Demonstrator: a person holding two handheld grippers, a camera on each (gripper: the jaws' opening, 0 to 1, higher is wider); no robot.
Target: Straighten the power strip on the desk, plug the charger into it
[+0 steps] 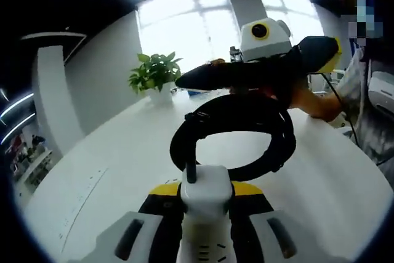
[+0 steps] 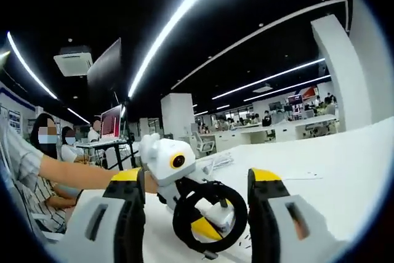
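Observation:
My left gripper (image 1: 206, 214) is shut on the end of a white power strip (image 1: 206, 192), held up between its yellow-tipped jaws. The strip's black cable (image 1: 246, 112), wound in a coil, rises from that end above the white desk (image 1: 111, 164). My right gripper (image 1: 203, 77) comes in from the right just behind the coil's top, with a hand on its grip. In the right gripper view my right gripper (image 2: 197, 177) stands open with nothing between its jaws. Ahead of it are the coiled cable (image 2: 184, 214), the power strip (image 2: 218, 217) and the left gripper (image 2: 203, 229).
A potted plant (image 1: 154, 75) in a white pot stands at the desk's far edge by the windows. A person (image 1: 369, 109) is close at the right. Seated people (image 2: 43, 152) and a monitor (image 2: 111, 121) are off to the left in the right gripper view.

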